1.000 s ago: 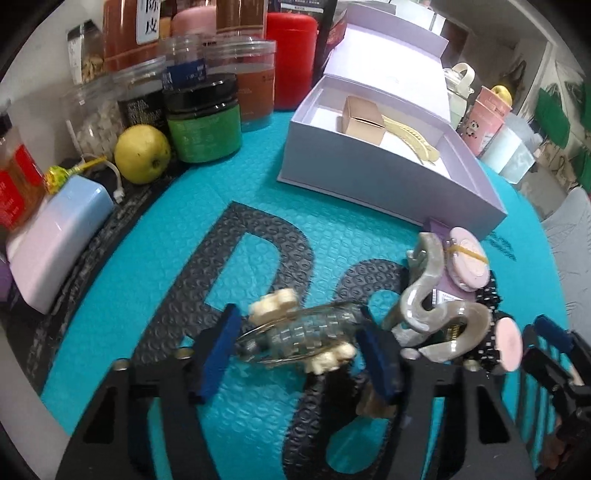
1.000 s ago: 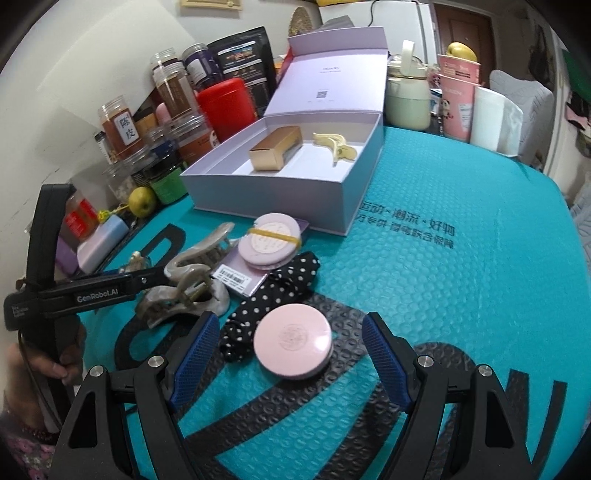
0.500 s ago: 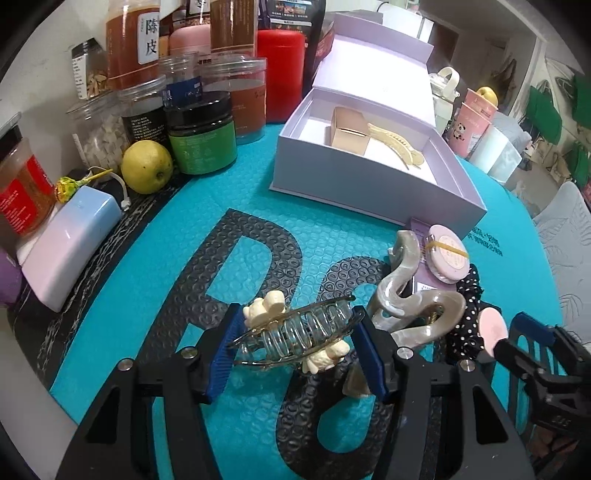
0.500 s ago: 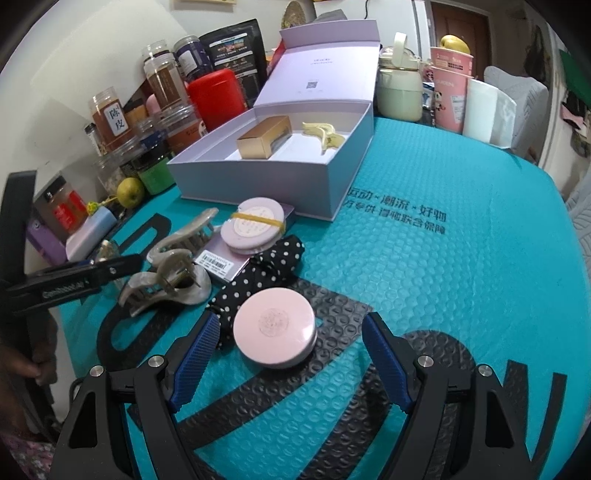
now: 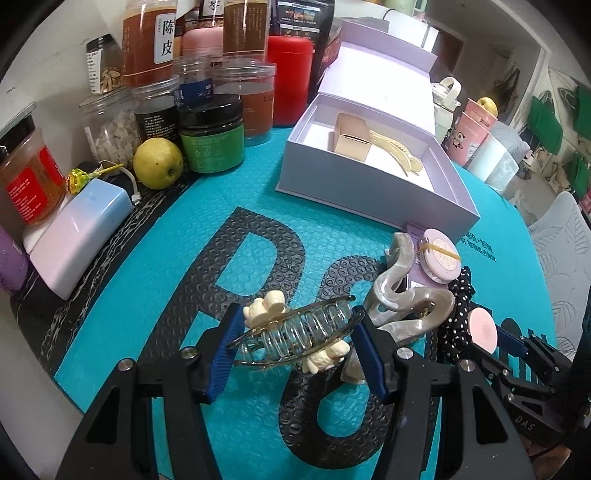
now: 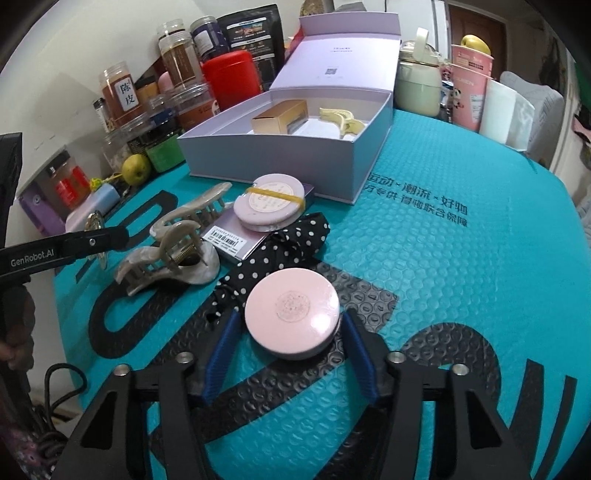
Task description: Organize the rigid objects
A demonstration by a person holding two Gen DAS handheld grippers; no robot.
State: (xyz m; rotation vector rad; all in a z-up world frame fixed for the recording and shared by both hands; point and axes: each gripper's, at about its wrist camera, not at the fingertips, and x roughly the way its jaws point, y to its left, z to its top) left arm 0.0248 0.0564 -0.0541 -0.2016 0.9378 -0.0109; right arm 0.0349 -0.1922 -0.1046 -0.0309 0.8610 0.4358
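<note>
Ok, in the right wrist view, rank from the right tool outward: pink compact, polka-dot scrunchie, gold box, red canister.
1. Pink compact: between the closing tool pads.
2. Polka-dot scrunchie: just behind, left.
3. Gold box: inside the lavender box.
4. Red canister: far back, left.

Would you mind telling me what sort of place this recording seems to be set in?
Most likely a lived-in home, at a table covered with a teal mat. Food jars and a lemon crowd the wall side, hair clips lie beside an open gift box, and a wooden door stands behind.
</note>
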